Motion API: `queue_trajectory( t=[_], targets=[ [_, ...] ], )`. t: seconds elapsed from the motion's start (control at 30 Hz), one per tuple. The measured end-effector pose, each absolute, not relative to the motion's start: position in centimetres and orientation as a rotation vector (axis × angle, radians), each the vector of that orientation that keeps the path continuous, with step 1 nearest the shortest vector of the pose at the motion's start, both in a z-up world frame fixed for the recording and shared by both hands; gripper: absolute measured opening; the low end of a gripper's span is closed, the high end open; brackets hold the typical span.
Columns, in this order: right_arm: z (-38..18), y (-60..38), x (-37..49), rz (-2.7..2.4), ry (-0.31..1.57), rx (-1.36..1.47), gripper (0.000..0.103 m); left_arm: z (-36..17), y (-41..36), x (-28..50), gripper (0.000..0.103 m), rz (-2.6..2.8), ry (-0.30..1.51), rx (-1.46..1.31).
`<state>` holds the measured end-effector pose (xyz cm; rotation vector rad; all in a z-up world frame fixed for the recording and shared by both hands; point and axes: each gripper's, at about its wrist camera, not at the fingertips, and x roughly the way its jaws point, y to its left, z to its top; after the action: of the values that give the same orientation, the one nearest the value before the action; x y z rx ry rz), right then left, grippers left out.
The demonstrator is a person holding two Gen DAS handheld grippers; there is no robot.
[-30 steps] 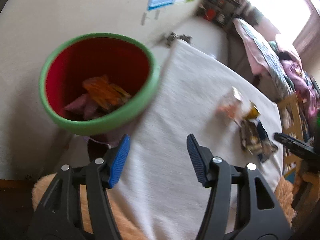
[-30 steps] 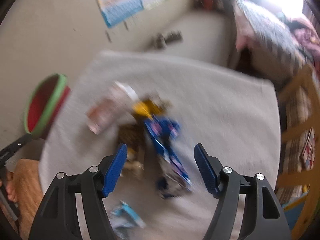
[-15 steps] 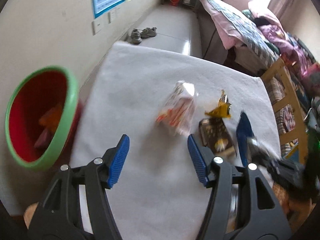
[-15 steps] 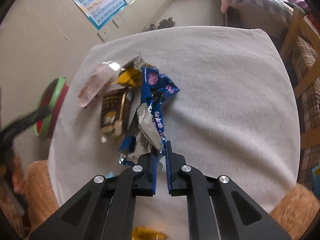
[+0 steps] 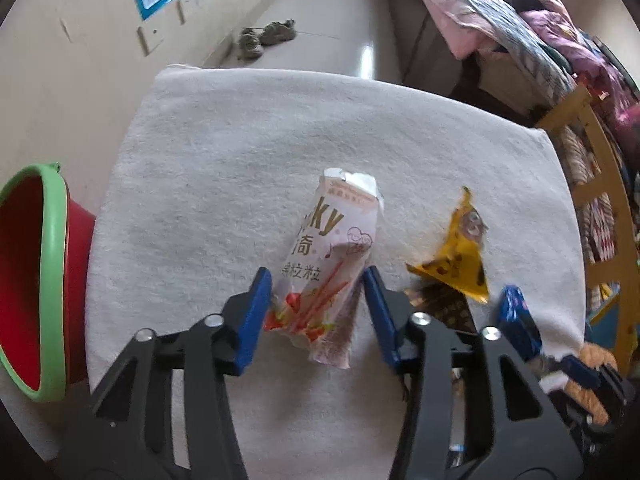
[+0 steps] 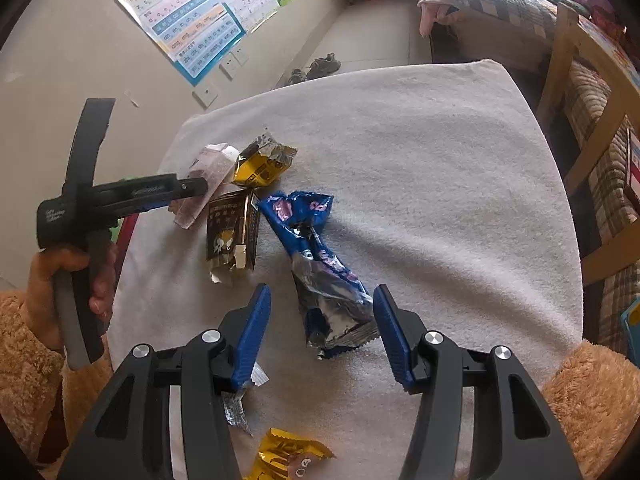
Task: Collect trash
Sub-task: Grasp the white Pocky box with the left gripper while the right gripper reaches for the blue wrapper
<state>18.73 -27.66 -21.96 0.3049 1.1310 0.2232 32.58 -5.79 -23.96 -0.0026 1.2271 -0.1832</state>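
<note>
A pink and white snack wrapper (image 5: pixel 332 256) lies on the white cloth, in the gap of my left gripper (image 5: pixel 318 308). Its jaws are closing, and the blue pads sit just at the wrapper's edges without squeezing it. The red bucket with a green rim (image 5: pixel 48 280) stands off the table's left edge. In the right wrist view a crumpled blue wrapper (image 6: pixel 320 272) lies flat between the pads of my right gripper (image 6: pixel 322 332), whose jaws are opening and touch nothing. My left gripper (image 6: pixel 192 186) shows there from the side, over the pink wrapper (image 6: pixel 208 172).
A yellow wrapper (image 6: pixel 262 166), a brown packet (image 6: pixel 230 232), a silver scrap (image 6: pixel 240 408) and another yellow wrapper (image 6: pixel 288 456) lie on the cloth (image 6: pixel 440 160). A wooden chair (image 6: pixel 580 80) stands right of the table; shoes (image 5: pixel 264 36) and a bed (image 5: pixel 500 20) lie beyond.
My left gripper swung from above the bucket across the table to the pink wrapper and its jaws narrowed. My right gripper, shut on the blue wrapper half a second ago, has opened.
</note>
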Motion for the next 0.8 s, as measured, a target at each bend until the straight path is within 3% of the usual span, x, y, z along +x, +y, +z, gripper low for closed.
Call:
queue_trajectory(
  t=[0.3,0.8],
  targets=[
    [-22.4,-28.4,19.0,0.202,1.128,0.331,0.053,-23.0,-1.8,25.8,0.037,-0.167,1.276,-0.112],
    [-22.0,-27.9,18.9,0.202,1.116,0.309,0.053,-24.2,-0.5,25.1,0.053,-0.122,1.267,-0.161]
  ],
)
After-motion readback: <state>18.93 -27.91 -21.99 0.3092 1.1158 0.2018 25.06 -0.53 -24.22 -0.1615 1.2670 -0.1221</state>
